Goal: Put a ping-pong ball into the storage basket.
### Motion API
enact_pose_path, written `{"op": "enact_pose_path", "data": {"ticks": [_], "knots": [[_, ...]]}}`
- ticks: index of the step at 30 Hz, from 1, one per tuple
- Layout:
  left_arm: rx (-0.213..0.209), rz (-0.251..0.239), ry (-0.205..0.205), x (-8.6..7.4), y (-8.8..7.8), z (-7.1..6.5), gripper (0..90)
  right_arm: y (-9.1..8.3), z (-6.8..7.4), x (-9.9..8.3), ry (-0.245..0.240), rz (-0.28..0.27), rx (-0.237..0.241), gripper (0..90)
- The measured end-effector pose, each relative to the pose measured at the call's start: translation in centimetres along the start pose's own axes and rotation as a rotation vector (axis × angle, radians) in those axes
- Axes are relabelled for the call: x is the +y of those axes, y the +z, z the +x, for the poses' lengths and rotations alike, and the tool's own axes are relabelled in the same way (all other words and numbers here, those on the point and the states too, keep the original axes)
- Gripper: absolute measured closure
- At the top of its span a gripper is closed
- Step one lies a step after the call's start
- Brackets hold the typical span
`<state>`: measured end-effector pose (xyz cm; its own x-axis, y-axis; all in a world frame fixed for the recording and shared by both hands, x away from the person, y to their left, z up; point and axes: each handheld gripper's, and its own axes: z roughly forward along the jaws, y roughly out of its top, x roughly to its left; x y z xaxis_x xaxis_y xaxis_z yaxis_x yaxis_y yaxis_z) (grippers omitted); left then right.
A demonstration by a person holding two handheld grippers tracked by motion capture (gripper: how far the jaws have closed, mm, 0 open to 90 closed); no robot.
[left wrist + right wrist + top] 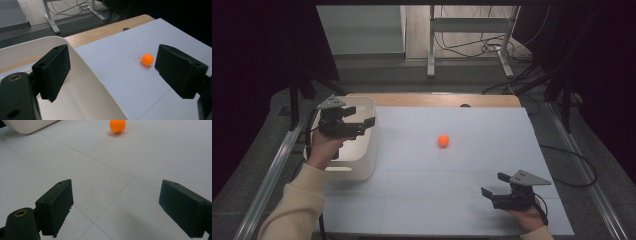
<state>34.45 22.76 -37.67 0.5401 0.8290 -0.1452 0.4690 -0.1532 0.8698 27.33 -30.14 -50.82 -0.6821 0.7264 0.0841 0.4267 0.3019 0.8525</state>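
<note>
A small orange ball point(443, 140) lies alone near the middle of the white table top point(452, 175); it also lies ahead in the left gripper view point(147, 59) and far ahead in the right gripper view point(117, 126). My left gripper point(362, 114) is held open above the white bin point(362, 165) at the table's left side, its jaws pointing right with nothing between them. The bin's curved rim point(82, 57) passes under those jaws. My right gripper point(495, 184) rests low near the table's front right, open and holding nothing, pointing left and toward the ball.
A bare wooden strip point(437, 100) runs along the table's far edge. Beyond it stand metal table legs point(430, 45) and loose cables point(482, 47) on the floor. Metal rails point(272, 170) flank the table on both sides.
</note>
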Motion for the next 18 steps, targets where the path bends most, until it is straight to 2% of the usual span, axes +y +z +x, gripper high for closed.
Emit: {"op": "enact_pose_path", "data": {"ticks": [12, 18], "knots": [[-0.059, -0.023, 0.043, 0.2, -0.1, -1.9, 14.0, 0.1, 0.0, 0.0, -0.006, 0.0, -0.003, 12.6], [-0.086, -0.028, 0.06, 0.3, 0.4, -3.1, 13.9, -0.1, 0.0, -0.1, -0.009, -0.001, 0.001, 12.7]]}}
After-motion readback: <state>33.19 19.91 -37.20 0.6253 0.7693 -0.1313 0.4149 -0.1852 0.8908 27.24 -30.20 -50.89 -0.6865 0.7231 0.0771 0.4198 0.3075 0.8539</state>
